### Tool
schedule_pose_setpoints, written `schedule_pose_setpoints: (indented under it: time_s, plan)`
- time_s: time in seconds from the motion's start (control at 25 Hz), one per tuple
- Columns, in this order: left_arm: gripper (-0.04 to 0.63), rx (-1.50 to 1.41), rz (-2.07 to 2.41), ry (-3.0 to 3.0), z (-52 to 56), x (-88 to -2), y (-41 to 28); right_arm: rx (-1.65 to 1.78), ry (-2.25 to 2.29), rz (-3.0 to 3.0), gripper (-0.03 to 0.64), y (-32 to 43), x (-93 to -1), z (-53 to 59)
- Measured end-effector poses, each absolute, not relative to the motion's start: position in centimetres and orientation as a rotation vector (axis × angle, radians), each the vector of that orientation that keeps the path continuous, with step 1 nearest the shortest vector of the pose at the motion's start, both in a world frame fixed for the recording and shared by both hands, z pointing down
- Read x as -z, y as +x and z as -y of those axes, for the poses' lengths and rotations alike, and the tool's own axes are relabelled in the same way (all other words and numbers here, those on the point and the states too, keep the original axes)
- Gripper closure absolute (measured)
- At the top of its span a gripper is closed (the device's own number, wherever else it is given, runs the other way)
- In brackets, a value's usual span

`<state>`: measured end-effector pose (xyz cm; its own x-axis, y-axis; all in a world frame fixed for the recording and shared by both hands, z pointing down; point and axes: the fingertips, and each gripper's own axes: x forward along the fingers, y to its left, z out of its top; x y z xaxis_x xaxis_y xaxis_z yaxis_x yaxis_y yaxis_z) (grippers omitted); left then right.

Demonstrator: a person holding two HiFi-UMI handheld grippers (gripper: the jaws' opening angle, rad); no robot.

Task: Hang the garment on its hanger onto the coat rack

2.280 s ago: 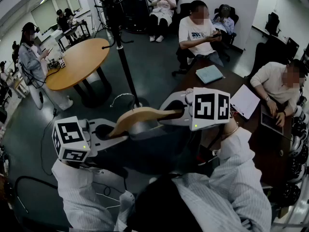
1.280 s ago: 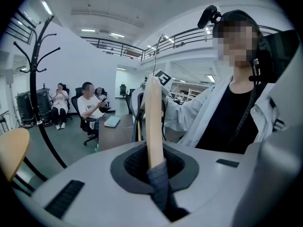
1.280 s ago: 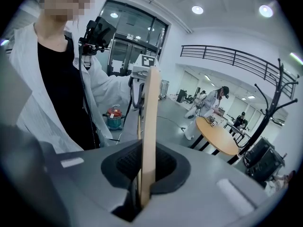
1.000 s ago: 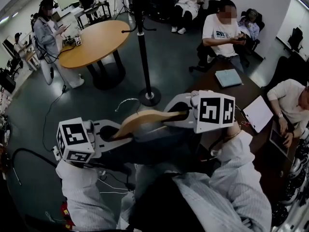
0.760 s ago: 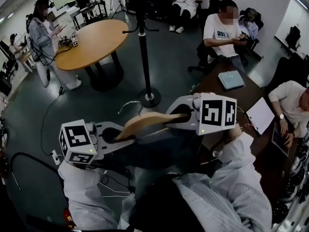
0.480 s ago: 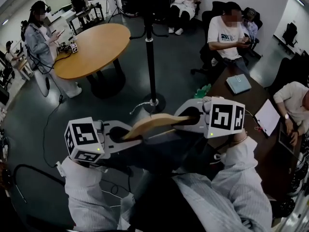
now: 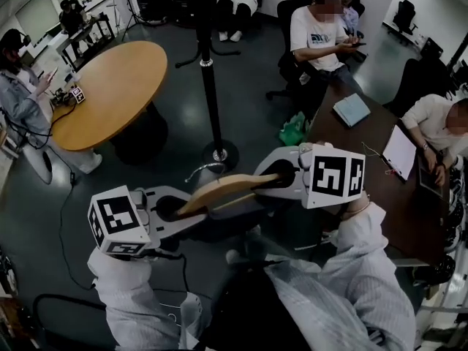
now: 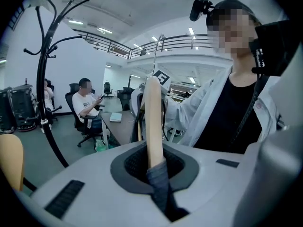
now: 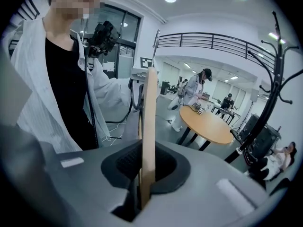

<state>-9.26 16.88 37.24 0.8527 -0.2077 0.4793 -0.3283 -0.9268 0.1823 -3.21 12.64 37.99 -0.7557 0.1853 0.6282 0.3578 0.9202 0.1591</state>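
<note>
The left gripper (image 7: 170,208) clamps the left end of the wooden hanger (image 7: 219,189) with a fold of dark garment (image 7: 241,229); the right gripper (image 7: 281,175) clamps its right end. The hanger sits roughly level near the person; the coat rack (image 7: 210,86) stands apart, farther off.

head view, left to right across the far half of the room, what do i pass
round table → coat rack → green bag → blue book → white sheet
</note>
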Motion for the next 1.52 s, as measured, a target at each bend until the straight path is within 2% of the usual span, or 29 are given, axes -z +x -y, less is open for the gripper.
schedule_pose_setpoints:
  time_s: [0.28, 0.92, 1.28, 1.52]
  plan:
    - [0.580, -0.693, 0.388, 2.768, -7.6, -38.9, -12.0, 0.362, -0.346, 2.462, 0.594, -5.9, -39.6, -3.5]
    - [0.580, -0.727, 0.359, 2.828, 16.3, -33.4, -15.6, 0.472, -0.277, 2.472, 0.594, -9.5, -34.2, 20.5]
    - [0.580, -0.740, 0.230, 2.904, 25.6, -32.7, -20.5, 0.456, -0.131, 2.453, 0.594, -14.1, -33.4, 29.0]
    - [0.580, -0.774, 0.222, 2.918, 28.5, -28.9, -19.6, 0.476, -0.061, 2.469, 0.594, -13.1, -29.6, 31.2]
